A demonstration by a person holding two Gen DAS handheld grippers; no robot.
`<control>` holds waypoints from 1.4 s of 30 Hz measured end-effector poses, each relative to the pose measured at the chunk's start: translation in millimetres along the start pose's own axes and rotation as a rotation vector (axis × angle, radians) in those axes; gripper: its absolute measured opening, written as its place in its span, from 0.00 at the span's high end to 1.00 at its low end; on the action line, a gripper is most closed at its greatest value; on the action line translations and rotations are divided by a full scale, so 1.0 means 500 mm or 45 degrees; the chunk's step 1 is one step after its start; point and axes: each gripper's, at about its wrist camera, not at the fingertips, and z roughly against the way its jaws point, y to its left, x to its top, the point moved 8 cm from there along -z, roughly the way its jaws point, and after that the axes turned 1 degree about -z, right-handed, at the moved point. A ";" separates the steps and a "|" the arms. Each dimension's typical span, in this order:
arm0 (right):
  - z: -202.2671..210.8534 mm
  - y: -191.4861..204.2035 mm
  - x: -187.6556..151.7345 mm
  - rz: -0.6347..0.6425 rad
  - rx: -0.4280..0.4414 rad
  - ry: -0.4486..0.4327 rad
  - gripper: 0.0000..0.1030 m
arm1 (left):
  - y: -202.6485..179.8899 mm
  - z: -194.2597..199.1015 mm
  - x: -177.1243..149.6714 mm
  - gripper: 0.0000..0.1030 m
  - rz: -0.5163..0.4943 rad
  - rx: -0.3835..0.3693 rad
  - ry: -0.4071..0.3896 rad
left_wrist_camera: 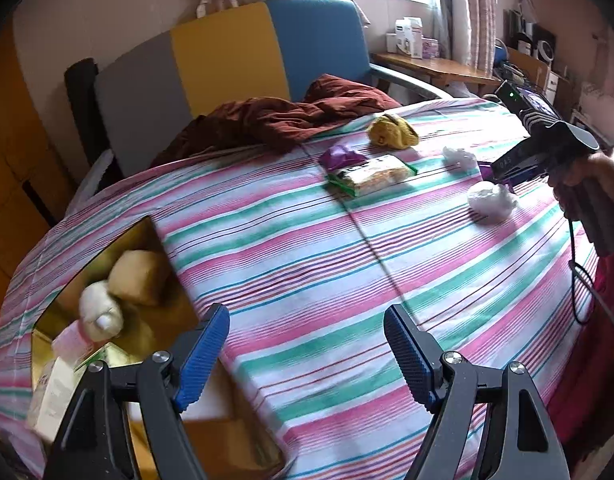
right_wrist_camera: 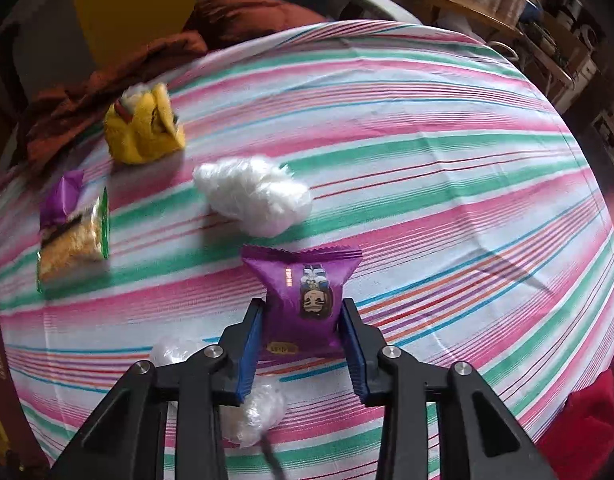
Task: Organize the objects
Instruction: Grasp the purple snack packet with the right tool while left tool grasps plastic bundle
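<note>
Purple snack packet point(right_wrist_camera: 303, 300); cartoon face; puffy, crimped edge

No text legible. Purple snack packet point(right_wrist_camera: 303, 300): cartoon face and small print, unreadable. Right gripper body point(left_wrist_camera: 519, 162): lettering blurred.

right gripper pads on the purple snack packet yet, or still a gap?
Touching. The right wrist view shows the right gripper with both blue pads pressed against the sides of the purple snack packet, pinching it inward above the striped sheet.
</note>
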 end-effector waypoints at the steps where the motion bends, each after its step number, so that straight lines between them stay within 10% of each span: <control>1: 0.011 -0.011 0.005 -0.044 0.031 -0.030 0.65 | -0.008 -0.007 0.009 0.22 0.000 -0.014 0.001; 15: 0.069 -0.054 0.031 -0.250 0.206 -0.186 0.65 | -0.224 -0.126 0.152 0.24 -0.106 -0.361 0.033; 32: 0.071 -0.061 0.039 -0.247 0.219 -0.217 0.65 | -0.430 -0.255 0.215 0.13 -0.322 -0.478 0.070; 34: 0.071 -0.059 0.040 -0.240 0.215 -0.219 0.65 | -0.438 -0.270 0.212 0.19 -0.314 -0.501 0.091; 35: 0.070 -0.058 0.039 -0.234 0.213 -0.219 0.65 | -0.443 -0.276 0.209 0.39 -0.320 -0.515 0.101; 42: 0.068 -0.027 0.038 -0.148 0.250 -0.213 0.65 | -0.391 -0.255 0.174 0.48 -0.269 -0.488 0.066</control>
